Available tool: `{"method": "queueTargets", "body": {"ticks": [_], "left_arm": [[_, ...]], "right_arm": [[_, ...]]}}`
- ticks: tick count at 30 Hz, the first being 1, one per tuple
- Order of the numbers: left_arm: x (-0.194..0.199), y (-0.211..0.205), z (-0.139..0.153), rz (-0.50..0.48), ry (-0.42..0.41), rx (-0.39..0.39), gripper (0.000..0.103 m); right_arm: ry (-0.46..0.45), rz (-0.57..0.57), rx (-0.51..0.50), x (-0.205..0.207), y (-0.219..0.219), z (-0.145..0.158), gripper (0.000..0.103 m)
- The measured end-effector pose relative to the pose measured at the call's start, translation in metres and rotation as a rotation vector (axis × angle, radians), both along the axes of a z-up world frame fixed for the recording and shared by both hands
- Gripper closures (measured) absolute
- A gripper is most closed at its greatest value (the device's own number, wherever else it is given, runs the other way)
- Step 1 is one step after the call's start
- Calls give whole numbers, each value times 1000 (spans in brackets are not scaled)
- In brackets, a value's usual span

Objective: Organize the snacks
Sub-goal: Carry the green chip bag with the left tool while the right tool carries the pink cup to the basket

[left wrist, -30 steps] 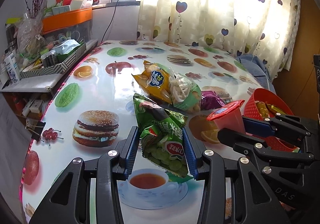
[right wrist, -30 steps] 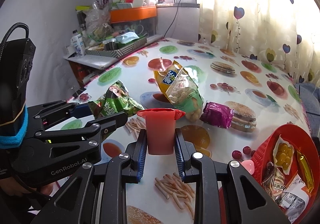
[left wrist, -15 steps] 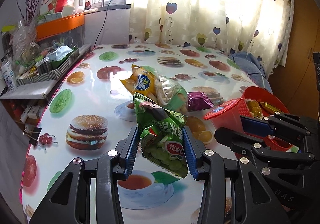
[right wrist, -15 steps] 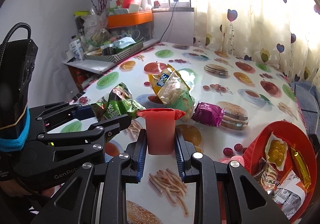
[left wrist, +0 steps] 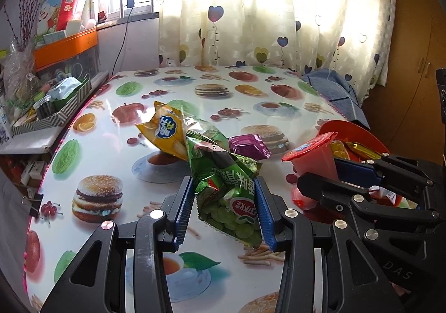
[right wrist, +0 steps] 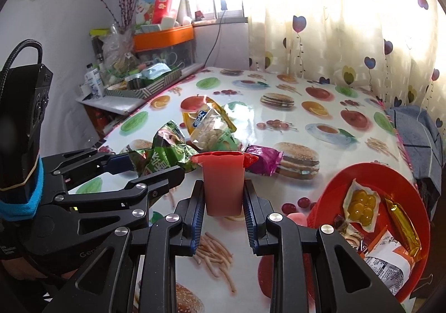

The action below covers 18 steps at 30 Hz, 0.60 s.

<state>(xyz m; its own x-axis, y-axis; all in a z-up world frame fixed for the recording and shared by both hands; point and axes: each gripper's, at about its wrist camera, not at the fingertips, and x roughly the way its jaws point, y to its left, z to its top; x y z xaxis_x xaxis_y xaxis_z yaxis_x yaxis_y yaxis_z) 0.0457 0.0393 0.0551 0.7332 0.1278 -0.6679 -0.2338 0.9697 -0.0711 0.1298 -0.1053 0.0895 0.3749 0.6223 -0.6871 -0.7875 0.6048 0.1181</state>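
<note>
- Our left gripper (left wrist: 224, 209) is clamped on a green snack bag (left wrist: 227, 190) — both blue pads press its crinkled sides, and the bag hangs clear of the table (left wrist: 117, 151) with its top poking up past the fingertips.
- Our right gripper (right wrist: 223, 198) is squeezed tight around a red jelly cup (right wrist: 223, 184), upright, sealed lid on top, also lifted off the tabletop.
- The two grippers sit side by side: in the left view the cup and the right gripper show up just to the right of the green bag, and in the right view the green bag shows up just left of the cup.
- Behind them on the table lies a yellow snack bag (right wrist: 207, 129) with pale puffs showing through its clear part, propped up at a tilt.
- A small purple packet (right wrist: 263, 159) lies flat just to the right of it, next to a printed burger.
- The red basket (right wrist: 412, 190) sits at the right edge of the table, near the right gripper. Inside we can see a clear pack with yellow balls (right wrist: 361, 205), a gold wrapped bar (right wrist: 402, 219) and a white and orange packet (right wrist: 386, 260).
- Table cover is that glossy food print — burgers, apples, fries, tea cups.
- A striped tray (left wrist: 53, 115) full of clutter sits on a ledge left of the table, and a heart curtain (left wrist: 278, 6) hangs behind.
</note>
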Motion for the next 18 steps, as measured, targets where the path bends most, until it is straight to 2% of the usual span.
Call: {"method": "queueTargets", "body": {"ticks": [18], "left_arm": [[32, -30, 0, -96, -3, -24, 59]], "right_arm": [[0, -114, 6, 25, -41, 0, 79]]}}
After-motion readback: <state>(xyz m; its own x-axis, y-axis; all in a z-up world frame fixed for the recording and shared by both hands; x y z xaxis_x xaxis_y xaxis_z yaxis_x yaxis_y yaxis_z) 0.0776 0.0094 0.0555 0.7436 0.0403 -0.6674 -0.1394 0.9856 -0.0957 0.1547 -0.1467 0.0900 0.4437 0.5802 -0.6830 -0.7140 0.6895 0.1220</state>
